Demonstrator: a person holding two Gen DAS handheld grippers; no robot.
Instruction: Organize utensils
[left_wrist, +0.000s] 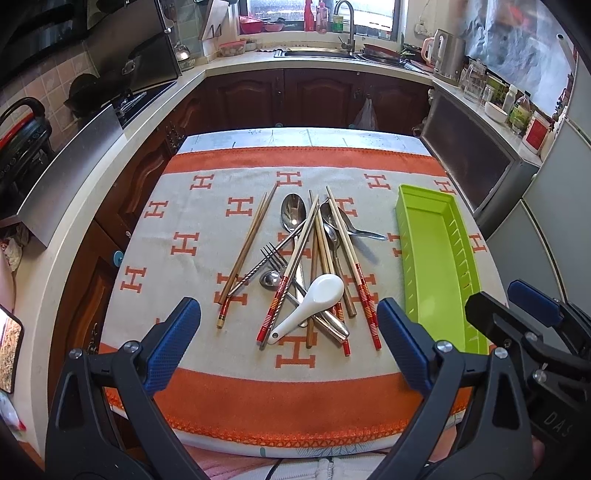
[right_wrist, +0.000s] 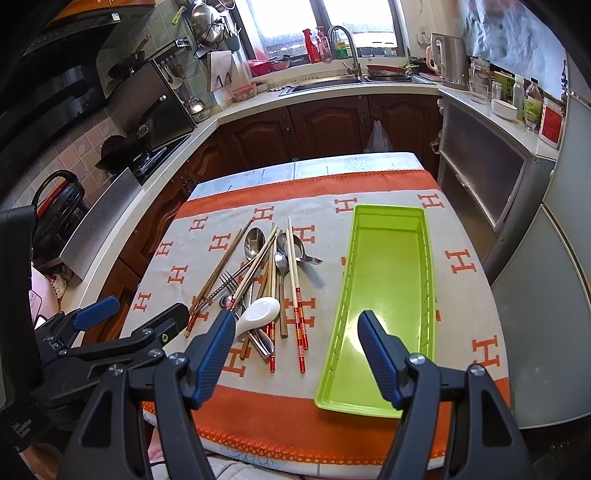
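A tangled pile of utensils lies mid-table: wooden and red-banded chopsticks, metal spoons, a fork and a white ceramic spoon. To its right sits an empty lime-green tray. My left gripper is open, hovering over the near edge in front of the pile. My right gripper is open too, between the pile and the tray's near end, holding nothing. In the left wrist view the right gripper shows at the right edge.
An orange and grey cloth with H marks covers the small table. Kitchen counters ring it: a stove and pans at left, a sink at the back, a kettle and bottles at right. A grey cabinet stands close to the tray.
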